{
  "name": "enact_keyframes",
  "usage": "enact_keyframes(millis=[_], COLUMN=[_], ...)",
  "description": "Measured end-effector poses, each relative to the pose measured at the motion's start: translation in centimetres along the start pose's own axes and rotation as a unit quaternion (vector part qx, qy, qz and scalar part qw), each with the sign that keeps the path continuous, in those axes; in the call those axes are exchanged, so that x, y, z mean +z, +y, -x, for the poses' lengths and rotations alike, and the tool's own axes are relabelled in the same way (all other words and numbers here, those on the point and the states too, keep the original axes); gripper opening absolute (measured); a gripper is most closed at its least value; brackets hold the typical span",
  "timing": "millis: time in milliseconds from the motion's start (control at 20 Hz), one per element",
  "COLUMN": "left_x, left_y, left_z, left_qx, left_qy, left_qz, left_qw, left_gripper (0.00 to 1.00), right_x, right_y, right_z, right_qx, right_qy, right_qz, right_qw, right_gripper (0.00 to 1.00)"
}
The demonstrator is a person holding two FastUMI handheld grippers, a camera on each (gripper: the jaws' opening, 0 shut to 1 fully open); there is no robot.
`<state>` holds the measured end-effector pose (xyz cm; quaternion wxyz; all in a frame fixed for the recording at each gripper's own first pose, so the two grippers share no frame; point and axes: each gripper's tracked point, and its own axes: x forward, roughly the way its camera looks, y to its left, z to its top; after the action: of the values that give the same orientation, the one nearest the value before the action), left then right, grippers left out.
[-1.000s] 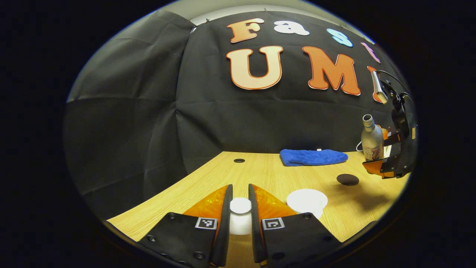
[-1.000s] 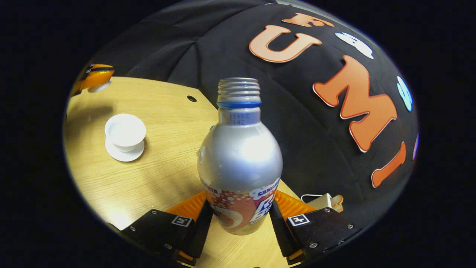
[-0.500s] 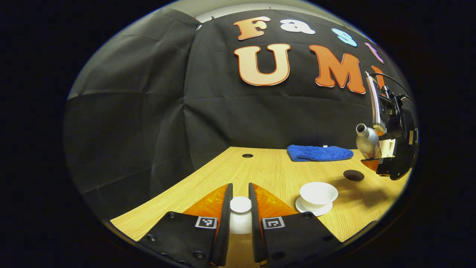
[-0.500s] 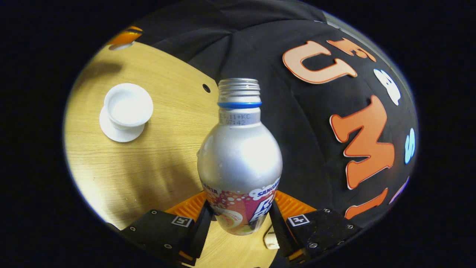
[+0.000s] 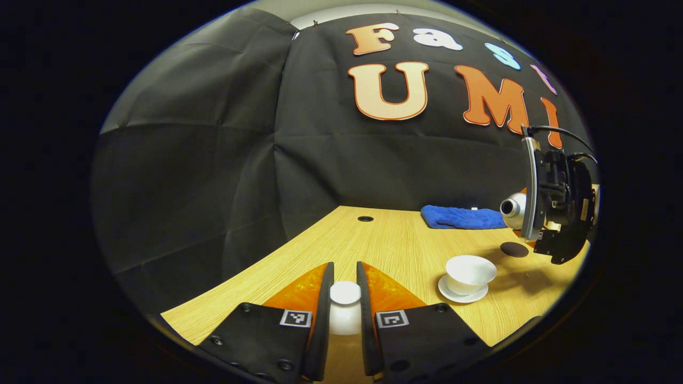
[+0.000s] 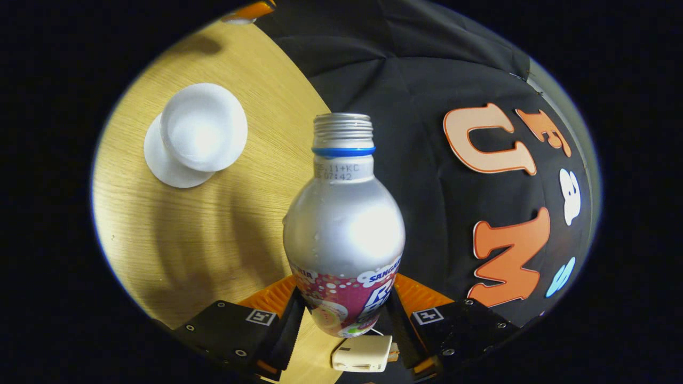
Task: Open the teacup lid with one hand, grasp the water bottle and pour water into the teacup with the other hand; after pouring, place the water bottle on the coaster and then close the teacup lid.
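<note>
Spanning both views, the table (image 5: 395, 245) has bare wood between its left edge and the cup (image 5: 469, 269), which sits uncovered on its saucer (image 5: 463, 296). Right gripper (image 6: 341, 320) clamps both fingers on the tilted, uncapped bottle (image 6: 344, 213); its printed label is partly hidden and left unread. Left gripper (image 5: 345, 309) pinches the lid (image 5: 345, 306). Coaster (image 5: 514, 249) lies beyond the cup, near the blue cloth (image 5: 463, 217).

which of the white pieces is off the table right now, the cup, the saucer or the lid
The teacup lid: it is pinched between the left gripper fingers above the wood. The open teacup sits on its saucer, which rests on the table.
</note>
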<state>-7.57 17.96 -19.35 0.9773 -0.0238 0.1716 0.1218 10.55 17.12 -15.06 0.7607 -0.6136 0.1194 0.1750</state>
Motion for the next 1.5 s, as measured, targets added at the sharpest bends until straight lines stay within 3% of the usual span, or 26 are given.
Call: enact_keyframes(millis=[400, 600, 950, 1100, 1150, 1200, 1250, 1500], left_x=[-0.4, -0.2, -0.4, -0.5, -0.5, -0.4, -0.5, -0.8], left_y=[0.8, 1.0, 1.3, 1.3, 1.2, 1.2, 1.4, 1.5], left_z=[0.2, 0.4, 0.7, 1.0, 1.1, 1.1, 1.1, 1.2], left_qx=[0.005, 0.007, 0.009, 0.009, 0.009, 0.01, 0.009, 0.013], left_qy=[0.004, 0.002, 0.0, 0.002, 0.001, 0.0, 0.001, 0.002], left_qz=[0.004, 0.002, 0.001, -0.002, -0.001, -0.001, 0.0, 0.0], left_qw=[1.0, 1.0, 1.0, 1.0, 1.0, 1.0, 1.0, 1.0], left_gripper=[0.3, 0.33, 0.3, 0.3, 0.3, 0.3, 0.3, 0.3], right_x=[1.9, 2.0, 2.6, 3.0, 3.0, 3.2, 3.3, 3.6], right_y=[-0.8, -1.3, -3.4, -4.3, -4.8, -5.1, -5.1, -6.1], right_z=[-0.6, -0.6, -0.5, -0.5, -0.3, -0.3, -0.3, -0.2], right_qx=[-0.04, -0.05, -0.106, -0.124, -0.133, -0.139, -0.142, -0.159], right_qy=[-0.016, -0.019, -0.026, -0.03, -0.03, -0.031, -0.033, -0.036], right_qz=[0.098, 0.117, 0.18, 0.196, 0.202, 0.206, 0.208, 0.216], right_qw=[0.994, 0.992, 0.978, 0.972, 0.97, 0.968, 0.967, 0.963], right_gripper=[0.78, 0.78, 0.78, 0.74, 0.78, 0.73, 0.77, 0.77])
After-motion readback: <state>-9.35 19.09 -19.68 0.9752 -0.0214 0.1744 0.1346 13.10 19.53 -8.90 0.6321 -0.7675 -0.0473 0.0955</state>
